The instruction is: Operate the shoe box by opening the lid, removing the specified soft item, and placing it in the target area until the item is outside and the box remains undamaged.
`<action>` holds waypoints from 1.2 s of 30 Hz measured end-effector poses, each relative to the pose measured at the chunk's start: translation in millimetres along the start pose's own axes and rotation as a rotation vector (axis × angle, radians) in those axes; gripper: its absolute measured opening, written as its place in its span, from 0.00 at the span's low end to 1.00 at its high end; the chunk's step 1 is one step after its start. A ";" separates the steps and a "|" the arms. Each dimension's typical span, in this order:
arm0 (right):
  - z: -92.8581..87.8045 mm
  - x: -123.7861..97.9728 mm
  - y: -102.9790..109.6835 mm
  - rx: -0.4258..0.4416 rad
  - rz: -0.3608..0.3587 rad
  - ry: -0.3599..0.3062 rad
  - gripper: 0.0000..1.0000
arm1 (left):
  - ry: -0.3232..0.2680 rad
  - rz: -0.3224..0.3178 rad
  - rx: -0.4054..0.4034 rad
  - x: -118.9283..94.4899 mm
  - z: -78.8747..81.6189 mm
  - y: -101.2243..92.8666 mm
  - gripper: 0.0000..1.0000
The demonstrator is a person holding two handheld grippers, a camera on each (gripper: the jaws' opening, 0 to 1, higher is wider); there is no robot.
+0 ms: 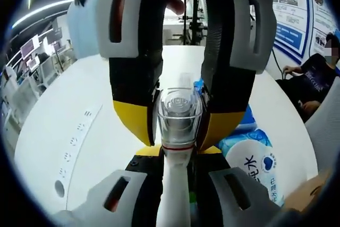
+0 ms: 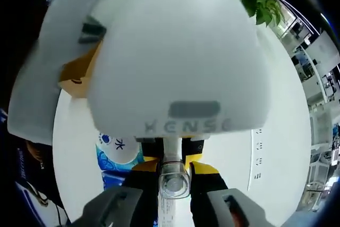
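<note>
A clear-capped white tube (image 1: 178,131) is pinched between both nearly closed hand-held grippers, left (image 1: 178,184) and right (image 2: 171,198), over the white table (image 1: 64,131) beside a blue-white soft pack (image 1: 255,166); lift it slowly, squeezing gently.

A white round table (image 1: 64,126) carries everything, spreading beyond the claw on all sides. To the claw's left in the left gripper view, a white power strip (image 1: 74,144) lies flat along the tabletop. To its right, near the table edge, rests a blue-and-white soft pack (image 1: 255,166); the right gripper view places that pack just left of its claw.
</note>
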State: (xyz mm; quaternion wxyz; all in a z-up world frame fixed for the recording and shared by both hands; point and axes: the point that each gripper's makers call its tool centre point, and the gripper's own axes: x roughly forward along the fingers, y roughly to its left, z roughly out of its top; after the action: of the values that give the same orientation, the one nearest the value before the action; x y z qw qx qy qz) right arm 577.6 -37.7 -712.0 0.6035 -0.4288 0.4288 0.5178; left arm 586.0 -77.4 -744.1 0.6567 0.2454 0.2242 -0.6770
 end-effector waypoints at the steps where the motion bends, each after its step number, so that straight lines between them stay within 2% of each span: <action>1: -0.1 1.4 1.3 -0.001 0.001 0.001 0.17 | 0.004 -0.002 0.002 1.2 -1.7 0.0 0.19; 13: 0.7 3.7 -5.3 -0.004 -0.003 -0.020 0.17 | -0.004 -0.001 -0.025 -0.1 -2.8 -1.6 0.19; 16: 2.8 4.1 -6.7 -0.019 -0.012 -0.031 0.18 | 0.000 -0.009 -0.054 -1.6 -4.6 -1.7 0.19; 23: 1.3 6.3 -13.7 -0.009 -0.016 -0.039 0.18 | 0.000 -0.001 -0.047 -6.1 -3.3 -6.0 0.19; 36: 0.4 6.3 -7.3 0.001 -0.025 -0.046 0.23 | 0.003 -0.002 -0.067 -8.0 -3.8 -11.5 0.20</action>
State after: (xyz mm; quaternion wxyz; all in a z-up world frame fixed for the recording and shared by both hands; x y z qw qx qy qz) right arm 585.5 -36.4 -717.4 0.6195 -0.4219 0.4098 0.5198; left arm 574.8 -68.3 -742.2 0.6637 0.2240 0.2480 -0.6693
